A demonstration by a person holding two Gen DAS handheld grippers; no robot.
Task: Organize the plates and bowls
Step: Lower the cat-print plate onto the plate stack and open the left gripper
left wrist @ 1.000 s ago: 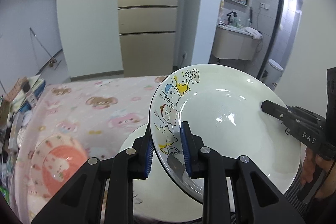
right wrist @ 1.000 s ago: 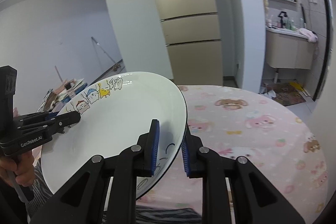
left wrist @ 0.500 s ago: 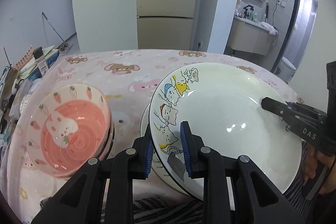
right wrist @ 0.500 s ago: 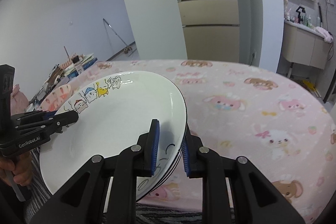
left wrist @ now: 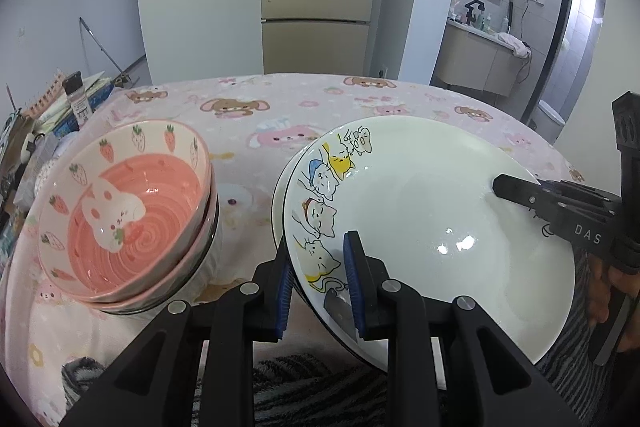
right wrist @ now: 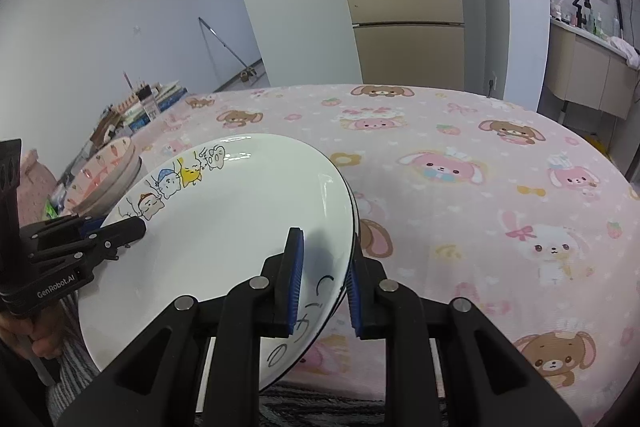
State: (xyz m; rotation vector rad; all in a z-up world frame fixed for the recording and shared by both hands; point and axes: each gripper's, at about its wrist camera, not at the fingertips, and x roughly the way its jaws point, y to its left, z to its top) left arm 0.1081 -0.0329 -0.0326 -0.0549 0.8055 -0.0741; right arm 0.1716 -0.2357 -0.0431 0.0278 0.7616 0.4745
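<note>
A white plate with cartoon cats [left wrist: 432, 219] is held by both grippers, lying on or just above another white plate whose rim [left wrist: 277, 199] shows beneath it. My left gripper [left wrist: 316, 279] is shut on the plate's near-left rim. My right gripper [right wrist: 322, 279] is shut on the plate's [right wrist: 224, 223] right rim and also shows in the left wrist view [left wrist: 516, 191]. A stack of pink strawberry bowls [left wrist: 124, 211] stands to the left of the plates, also in the right wrist view [right wrist: 104, 171].
The table wears a pink cartoon-animal cloth [right wrist: 460, 171]. Books and small bottles [left wrist: 68, 103] crowd the far left edge. A striped grey cloth [left wrist: 288, 383] lies at the near edge. A tall beige cabinet [left wrist: 316, 7] stands beyond the table.
Both grippers have carried the cat plate down and forward from tilted in the air to low over the plate on the table. The bowl stack has come into view at left.
</note>
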